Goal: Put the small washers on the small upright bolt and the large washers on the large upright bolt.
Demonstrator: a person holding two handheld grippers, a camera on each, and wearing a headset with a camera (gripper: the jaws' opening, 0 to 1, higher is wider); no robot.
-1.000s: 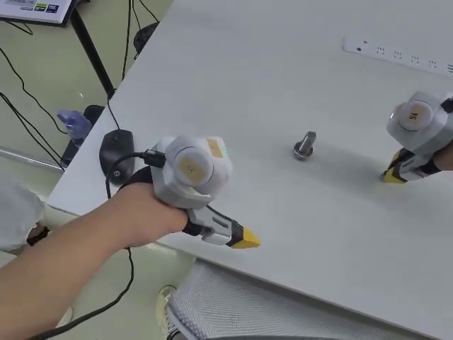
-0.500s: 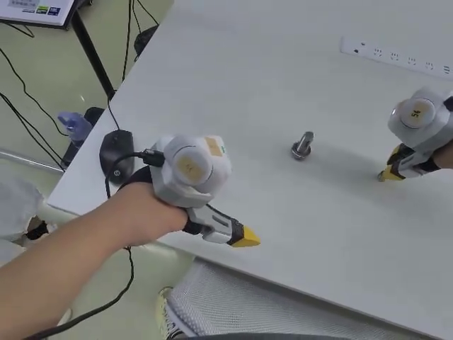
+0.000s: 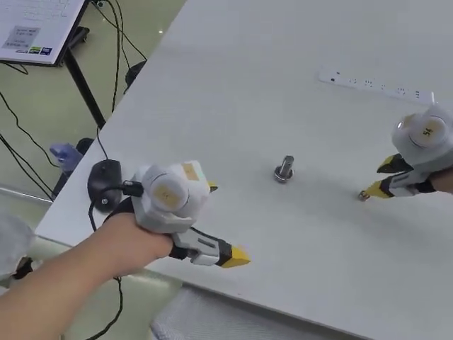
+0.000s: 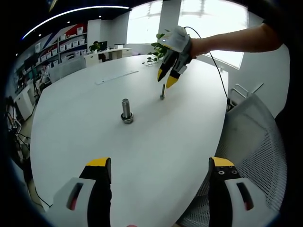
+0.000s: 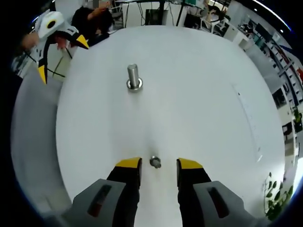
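Note:
The large upright bolt [image 3: 284,170] stands mid-table with a ring at its base; it also shows in the left gripper view [image 4: 126,111] and the right gripper view [image 5: 134,77]. A small upright bolt [image 3: 363,195] stands to its right. My right gripper [image 3: 381,178] is open, its yellow tips on either side of the small bolt [image 5: 155,162] without touching it. The left gripper view has that right gripper [image 4: 169,78] just above the small bolt [image 4: 162,92]. My left gripper [image 3: 225,222] is open and holds nothing, near the table's front edge.
A white power strip [image 3: 375,85] lies at the table's far side. A black mouse [image 3: 105,185] sits at the left edge beside my left hand. A mesh chair [image 4: 251,142] stands at the table's near side. A screen [image 3: 35,28] stands off the table's left.
The head camera has shifted, which brings the small bolt into view. The right gripper's tips, close together before, now stand apart beside the small bolt. The left gripper has barely moved.

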